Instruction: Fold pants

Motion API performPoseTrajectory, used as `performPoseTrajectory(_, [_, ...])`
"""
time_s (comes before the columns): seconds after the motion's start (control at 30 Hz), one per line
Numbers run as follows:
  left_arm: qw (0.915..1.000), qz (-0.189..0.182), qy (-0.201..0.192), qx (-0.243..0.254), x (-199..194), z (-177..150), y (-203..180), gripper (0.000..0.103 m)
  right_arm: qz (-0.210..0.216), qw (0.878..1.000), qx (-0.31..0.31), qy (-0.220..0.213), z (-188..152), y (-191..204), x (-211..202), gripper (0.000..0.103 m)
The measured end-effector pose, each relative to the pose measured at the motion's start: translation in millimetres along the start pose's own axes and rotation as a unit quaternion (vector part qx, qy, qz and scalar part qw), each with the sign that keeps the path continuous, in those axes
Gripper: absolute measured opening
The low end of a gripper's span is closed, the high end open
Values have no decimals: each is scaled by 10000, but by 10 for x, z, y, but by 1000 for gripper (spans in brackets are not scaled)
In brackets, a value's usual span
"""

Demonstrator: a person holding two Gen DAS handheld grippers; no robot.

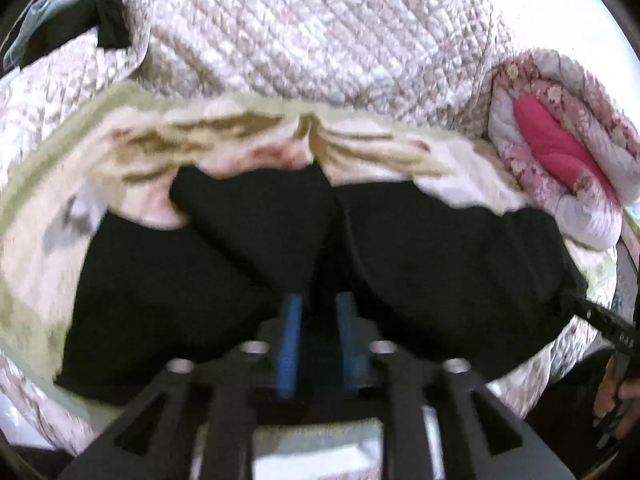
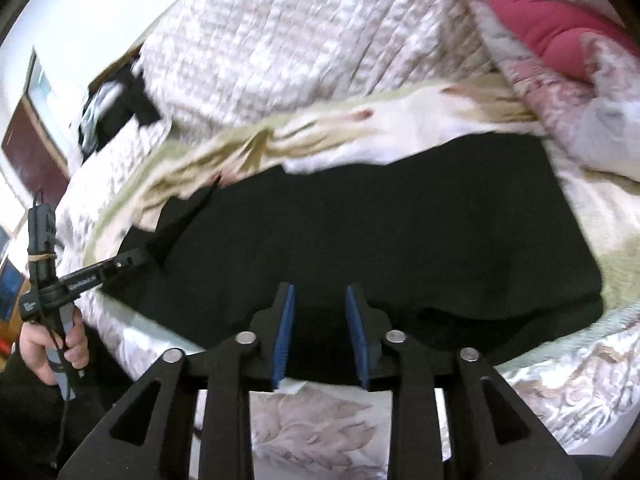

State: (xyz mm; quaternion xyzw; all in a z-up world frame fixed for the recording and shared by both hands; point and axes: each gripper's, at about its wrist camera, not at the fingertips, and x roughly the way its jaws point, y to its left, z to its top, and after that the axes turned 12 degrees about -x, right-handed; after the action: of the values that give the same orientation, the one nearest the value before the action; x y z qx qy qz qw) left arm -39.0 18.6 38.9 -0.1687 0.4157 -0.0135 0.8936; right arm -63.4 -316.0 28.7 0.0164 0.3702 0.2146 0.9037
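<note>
Black pants (image 2: 360, 240) are gripped at nine o'clock by the left gripper (image 2: 138, 258), lifting cloth for folding; the right gripper (image 2: 320, 316) is held released.

Black pants (image 2: 380, 240) lie on a cream-and-green floral blanket (image 2: 400, 124) beside a pink-patterned rolled quilt (image 1: 560, 160).

the rolled duvet (image 2: 560, 80) crowds the pants' (image 2: 380, 232) far right edge; the quilt (image 2: 300, 40) beyond seems open.

Matt black cloth pants (image 2: 380, 232), quilted cotton-like bedspread (image 2: 300, 32), ridged blue rubbery gripper pads (image 2: 285, 332)
</note>
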Motion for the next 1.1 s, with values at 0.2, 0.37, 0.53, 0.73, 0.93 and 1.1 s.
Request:
performPoseTrajectory(0.2, [9991, 172, 99, 380, 458, 348, -275, 52, -34, 9986, 509, -101, -40, -181, 18, 43])
performPoseTrajectory(0.37, [9936, 689, 255, 861, 975, 392, -453, 52, -2, 9983, 573, -108, -43, -202, 47, 43])
performPoseTrajectory(0.53, [9929, 917, -32, 757, 858, 456, -369, 6, 56, 9982, 598, -83, -32, -194, 91, 43])
performPoseTrajectory(0.73, [9890, 947, -1114, -223, -60, 299, 156, 5, 47, 9986, 525, -45, -25, -150, 126, 43])
performPoseTrajectory(0.93, [9760, 1281, -1104, -1372, -412, -164, 883, 5, -3, 9988, 499, -5, -38, -136, 143, 43])
performPoseTrajectory(1.1, [9663, 892, -564, -2348, -260, -275, 1294, 6, -67, 9989, 461, 25, -58, -128, 138, 43])
